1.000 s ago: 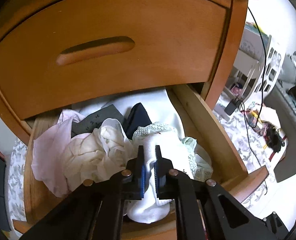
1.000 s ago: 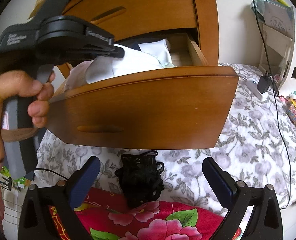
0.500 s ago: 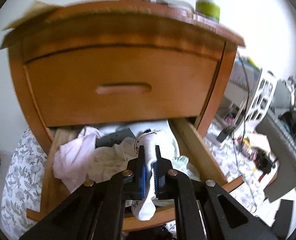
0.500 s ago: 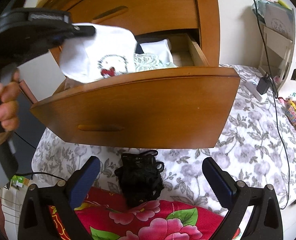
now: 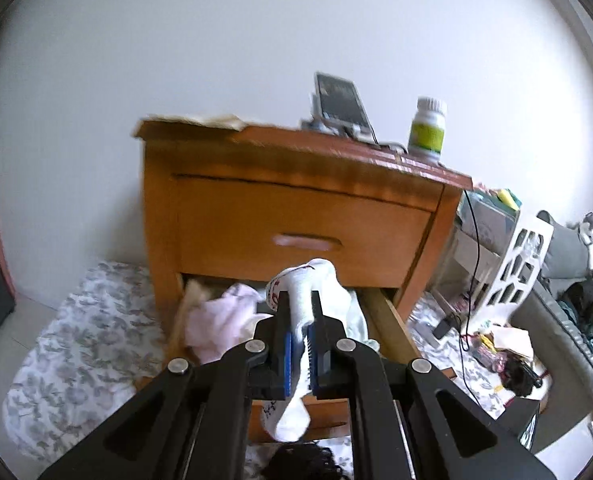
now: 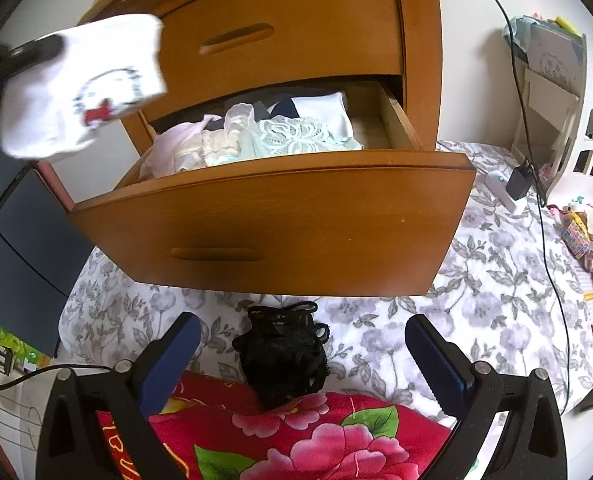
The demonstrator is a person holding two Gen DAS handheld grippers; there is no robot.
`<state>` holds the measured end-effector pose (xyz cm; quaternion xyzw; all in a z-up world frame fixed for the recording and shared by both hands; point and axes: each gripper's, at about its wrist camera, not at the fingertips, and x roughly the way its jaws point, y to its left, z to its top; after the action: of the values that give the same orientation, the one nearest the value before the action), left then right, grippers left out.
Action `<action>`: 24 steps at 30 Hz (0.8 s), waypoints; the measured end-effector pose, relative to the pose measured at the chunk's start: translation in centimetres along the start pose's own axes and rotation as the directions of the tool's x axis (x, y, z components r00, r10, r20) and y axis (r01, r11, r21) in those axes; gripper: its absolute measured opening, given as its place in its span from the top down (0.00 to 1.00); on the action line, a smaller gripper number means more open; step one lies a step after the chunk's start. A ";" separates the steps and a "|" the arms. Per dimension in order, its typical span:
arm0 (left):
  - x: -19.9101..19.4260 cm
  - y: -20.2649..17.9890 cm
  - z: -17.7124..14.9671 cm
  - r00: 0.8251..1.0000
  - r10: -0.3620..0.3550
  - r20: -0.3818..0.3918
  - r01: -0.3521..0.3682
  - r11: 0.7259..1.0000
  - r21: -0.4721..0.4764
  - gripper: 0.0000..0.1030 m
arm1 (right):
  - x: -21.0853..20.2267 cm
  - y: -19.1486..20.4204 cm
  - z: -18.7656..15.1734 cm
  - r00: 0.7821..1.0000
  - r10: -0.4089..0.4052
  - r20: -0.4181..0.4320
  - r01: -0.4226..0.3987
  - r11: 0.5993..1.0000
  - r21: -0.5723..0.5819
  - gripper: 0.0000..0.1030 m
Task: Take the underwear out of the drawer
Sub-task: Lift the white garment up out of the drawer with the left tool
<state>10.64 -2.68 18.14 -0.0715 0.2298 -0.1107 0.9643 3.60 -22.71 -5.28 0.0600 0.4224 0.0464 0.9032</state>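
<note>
My left gripper (image 5: 300,312) is shut on white underwear (image 5: 302,300) with a cartoon print, held in the air above and in front of the open lower drawer (image 5: 392,334). From the right wrist view the same white underwear (image 6: 84,88) hangs blurred at the upper left, clear of the drawer (image 6: 280,224). Inside the drawer lie pink (image 6: 168,148), cream and pale green lace garments (image 6: 296,138). My right gripper (image 6: 298,350) is open, low over the bedding, with a black lace garment (image 6: 284,356) lying between its fingers, untouched.
The wooden nightstand (image 5: 280,208) carries a phone (image 5: 342,102) and a green-labelled bottle (image 5: 427,130) on top. Floral grey bedding (image 6: 496,280) and a red flowered cloth (image 6: 296,432) lie below the drawer. A black cable (image 6: 536,184), a charger and a white shelf stand to the right.
My left gripper has lifted up and back from the drawer, carrying the white underwear out of the pile into the air. The right gripper has stayed put, open.
</note>
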 end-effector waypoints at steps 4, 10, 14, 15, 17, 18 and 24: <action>-3.0 1.0 -0.9 0.999 0.013 0.042 -0.013 1.000 -0.014 0.94 | -0.5 0.8 -0.4 1.000 -0.009 0.002 0.009 1.000 -0.019 0.00; -6.1 2.8 -2.1 0.998 0.035 0.054 -0.032 0.997 -0.065 0.94 | -1.2 2.0 -1.2 1.000 -0.013 -0.001 0.013 0.999 -0.048 0.00; -7.4 4.0 -2.8 0.997 0.056 0.054 -0.050 0.994 -0.094 0.94 | -1.6 2.6 -1.6 1.000 -0.018 -0.003 0.018 0.998 -0.060 0.00; -7.5 4.2 -3.0 0.997 0.056 0.052 -0.050 0.994 -0.099 0.94 | -1.7 2.6 -1.6 1.000 -0.020 -0.002 0.020 0.998 -0.062 0.00; -7.5 4.5 -3.4 0.998 0.051 0.041 -0.047 0.994 -0.101 0.94 | -1.8 2.9 -1.8 1.000 -0.023 -0.002 0.023 0.998 -0.067 0.00; -7.4 4.6 -3.7 0.999 0.043 0.029 -0.040 0.994 -0.105 0.94 | -1.8 3.0 -1.8 1.000 -0.024 -0.003 0.024 0.997 -0.070 0.00; -5.5 4.2 -5.7 0.998 0.028 -0.049 -0.032 0.996 -0.088 0.94 | -1.5 3.5 -2.2 1.000 -0.024 -0.019 0.022 0.996 -0.092 0.00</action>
<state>4.02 2.19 14.70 -0.1081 0.2583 -0.0874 0.9560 0.86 -19.26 -5.00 0.0133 0.4298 0.0560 0.9011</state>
